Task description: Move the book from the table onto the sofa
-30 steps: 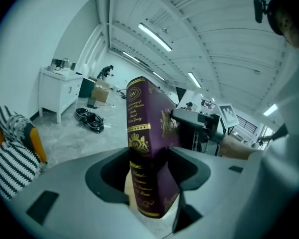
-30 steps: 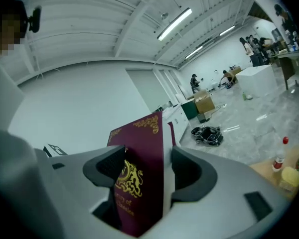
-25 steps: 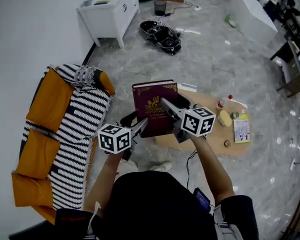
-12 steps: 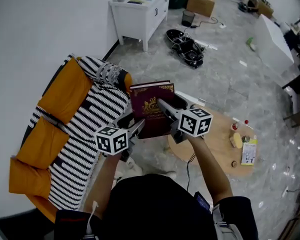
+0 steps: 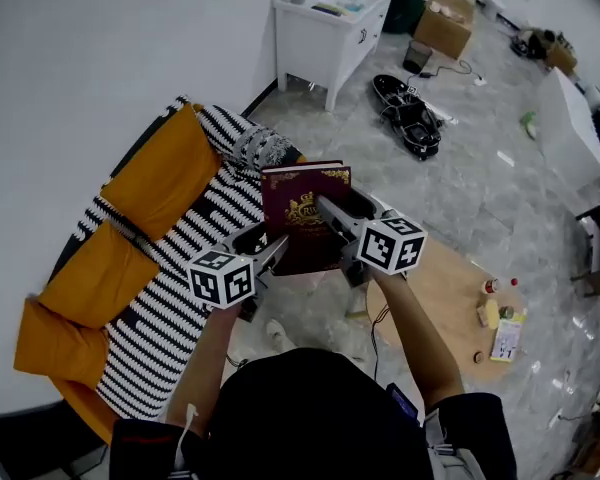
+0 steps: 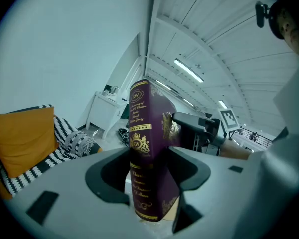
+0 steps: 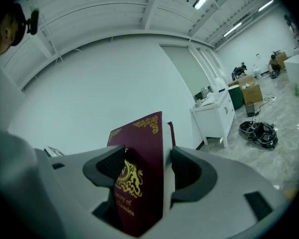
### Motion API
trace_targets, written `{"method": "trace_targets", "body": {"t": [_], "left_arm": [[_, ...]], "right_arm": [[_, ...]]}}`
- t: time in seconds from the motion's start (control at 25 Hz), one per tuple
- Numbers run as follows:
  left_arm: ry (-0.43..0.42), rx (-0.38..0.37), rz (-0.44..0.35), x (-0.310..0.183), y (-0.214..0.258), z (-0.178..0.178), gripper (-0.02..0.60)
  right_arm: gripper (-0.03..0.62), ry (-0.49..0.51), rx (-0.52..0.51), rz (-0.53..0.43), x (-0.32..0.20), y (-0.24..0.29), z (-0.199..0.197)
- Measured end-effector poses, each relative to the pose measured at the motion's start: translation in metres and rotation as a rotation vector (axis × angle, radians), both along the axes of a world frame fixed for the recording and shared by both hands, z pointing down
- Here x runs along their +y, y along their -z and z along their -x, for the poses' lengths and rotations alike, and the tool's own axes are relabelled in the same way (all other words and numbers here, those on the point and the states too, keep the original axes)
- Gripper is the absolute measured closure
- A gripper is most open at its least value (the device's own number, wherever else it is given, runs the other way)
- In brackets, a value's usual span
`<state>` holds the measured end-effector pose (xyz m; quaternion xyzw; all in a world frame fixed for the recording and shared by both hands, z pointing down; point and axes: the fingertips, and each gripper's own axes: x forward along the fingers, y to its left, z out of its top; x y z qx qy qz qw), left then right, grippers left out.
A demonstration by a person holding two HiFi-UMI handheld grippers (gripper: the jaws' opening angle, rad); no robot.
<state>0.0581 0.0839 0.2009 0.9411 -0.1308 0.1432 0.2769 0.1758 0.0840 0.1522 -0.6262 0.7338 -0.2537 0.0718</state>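
Head view: I look steeply down on my two arms. A dark red book [image 5: 305, 213] with gold print is held up in the air between them, cover facing up. The left gripper [image 5: 270, 252] clamps its near left edge and the right gripper [image 5: 330, 211] reaches over the cover from the right. The book is off the round wooden table [image 5: 450, 293], which sits to the lower right with a few small items on it. The sofa [image 5: 165, 288], black and white striped with orange cushions [image 5: 165, 173], lies to the left. The book hangs by the sofa's front edge, and I cannot tell whether it is above the seat or the floor.

As I judge it, the lift is done. What is left is to bring the book over the seat, lower it and let go.

Left gripper view: the jaws are closed on the book's spine near its bottom end, with the spine standing upright between them. This view shows the gold lettering on the spine, which the head view does not. It also shows the right gripper [image 6: 194, 126] gripping from the far side, and a cushion and striped seat low on the left.

Right gripper view: the jaws are pressed on the book from both sides, cover on the left, page edges on the right. A white cabinet [image 7: 214, 113] stands behind. Neither sofa nor table appears here.
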Motion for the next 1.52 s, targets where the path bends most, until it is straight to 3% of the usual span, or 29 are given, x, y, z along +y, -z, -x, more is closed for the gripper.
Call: {"method": "trace_targets", "body": {"t": [0.32, 0.64, 0.88, 1.52], "left_arm": [[0.092, 0.024, 0.023, -0.092, -0.011, 0.094, 0.333], [0.228, 0.041, 0.052, -0.097, -0.014, 0.122, 0.333], [0.315, 0.024, 0.077, -0.133, -0.028, 0.150, 0.333], [0.477, -0.011, 0.161, -0.238, -0.081, 0.163, 0.333]], "right_arm": [[0.293, 0.083, 0.013, 0.020, -0.099, -0.009, 0.094], [0.294, 0.205, 0.026, 0.026, -0.120, -0.012, 0.126], [0.294, 0.298, 0.020, 0.053, -0.166, -0.026, 0.156], [0.295, 0.472, -0.002, 0.160, -0.293, -0.086, 0.175]]}}
